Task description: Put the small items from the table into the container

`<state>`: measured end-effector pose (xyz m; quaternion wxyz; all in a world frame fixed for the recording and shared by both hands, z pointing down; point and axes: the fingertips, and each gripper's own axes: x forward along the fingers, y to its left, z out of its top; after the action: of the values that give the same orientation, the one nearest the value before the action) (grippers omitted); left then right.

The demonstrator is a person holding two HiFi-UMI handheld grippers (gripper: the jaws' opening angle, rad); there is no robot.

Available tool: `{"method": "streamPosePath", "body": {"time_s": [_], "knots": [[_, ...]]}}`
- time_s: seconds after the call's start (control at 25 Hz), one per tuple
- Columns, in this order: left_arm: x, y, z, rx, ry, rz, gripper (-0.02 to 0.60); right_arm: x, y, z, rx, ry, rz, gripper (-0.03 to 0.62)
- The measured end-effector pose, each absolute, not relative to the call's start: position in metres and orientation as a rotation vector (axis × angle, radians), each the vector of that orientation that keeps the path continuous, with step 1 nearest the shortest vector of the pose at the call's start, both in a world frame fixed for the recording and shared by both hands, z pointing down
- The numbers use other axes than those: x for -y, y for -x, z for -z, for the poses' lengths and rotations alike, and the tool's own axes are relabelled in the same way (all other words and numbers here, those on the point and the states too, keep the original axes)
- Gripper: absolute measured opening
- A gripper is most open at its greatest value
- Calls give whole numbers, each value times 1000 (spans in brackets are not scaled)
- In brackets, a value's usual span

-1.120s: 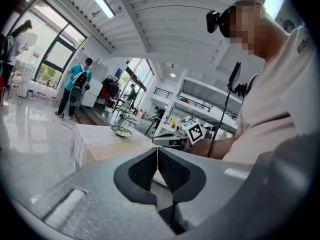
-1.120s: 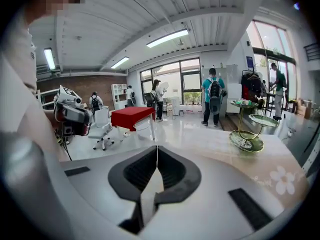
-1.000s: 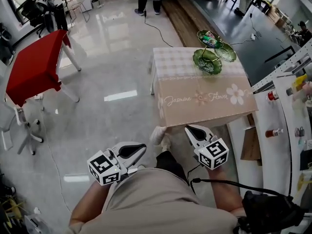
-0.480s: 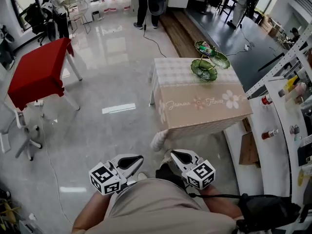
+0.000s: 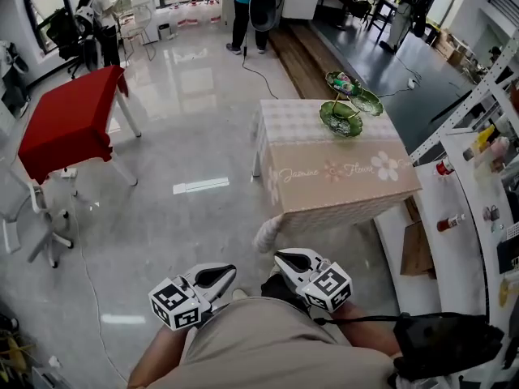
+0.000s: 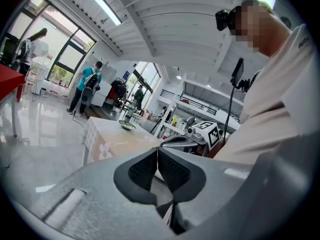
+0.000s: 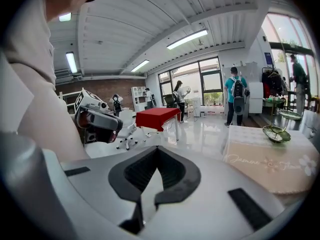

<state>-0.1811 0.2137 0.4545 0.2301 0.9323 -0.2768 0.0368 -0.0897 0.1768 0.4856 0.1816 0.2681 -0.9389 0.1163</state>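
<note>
Standing well back from the cloth-covered table [image 5: 308, 124], the person holds the left gripper [image 5: 230, 271] and right gripper [image 5: 280, 256] near the body, jaws pressed together, empty. The green tiered dish [image 5: 345, 108] sits at the table's far edge; stepping close and opening a gripper before reaching seems wise.

Square table [image 5: 318, 124] on glossy grey floor [image 5: 186, 217]. Beige tablecloth [image 5: 345, 186] covers it: checked on top, flowers and script "Jasmine Flower" on the near drop. One thing on top, at the far right corner: a tiered stand of green leaf-shaped dishes [image 5: 339, 118]. Uppermost dish holds small colourful bits, too small to identify. Rest of the top bare cloth.
</note>
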Motion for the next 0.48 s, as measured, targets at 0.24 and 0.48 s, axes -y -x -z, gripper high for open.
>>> {"method": "streamPosePath", "body": {"time_s": [0.24, 0.48], "knots": [[-214, 177, -453, 735, -2577, -118, 9, -181, 95, -485, 2660, -753, -311, 15], [-211, 169, -453, 703, -2586, -116, 9, -183, 93, -488, 2656, -763, -327, 14]]}}
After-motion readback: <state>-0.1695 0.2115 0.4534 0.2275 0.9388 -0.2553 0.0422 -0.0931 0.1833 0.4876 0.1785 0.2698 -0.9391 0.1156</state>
